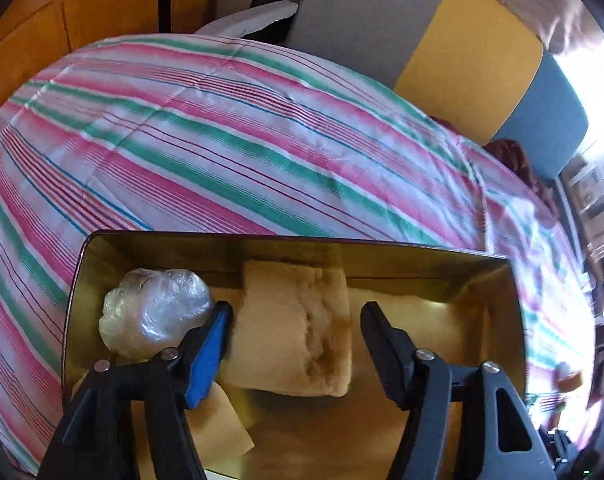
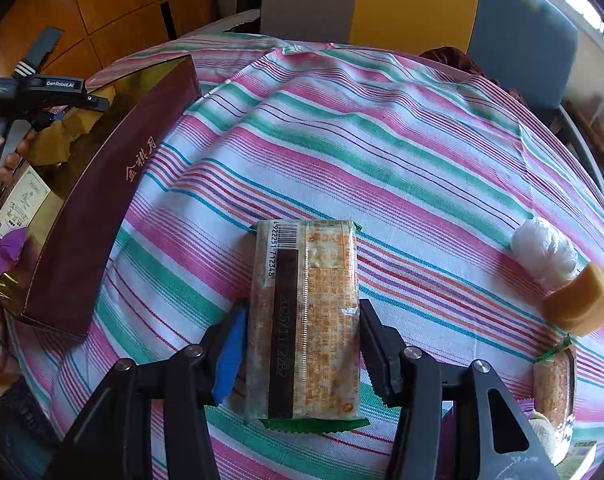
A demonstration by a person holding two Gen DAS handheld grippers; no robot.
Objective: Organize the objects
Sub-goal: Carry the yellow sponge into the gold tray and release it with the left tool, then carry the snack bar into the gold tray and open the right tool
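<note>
My left gripper is open over a gold-lined box. Beneath it lies a tan cake piece, untouched by the right finger. A clear-wrapped ball sits at the box's left end. My right gripper has its fingers on both sides of a wrapped snack bar with a barcode, lying on the striped tablecloth; both pads touch its wrapper. The same box, dark red outside, stands at the left with the left gripper above it.
A clear-wrapped roll, a tan block and another wrapped snack bar lie on the cloth at the right. A label card and purple wrapper are in the box. Chairs stand behind the table.
</note>
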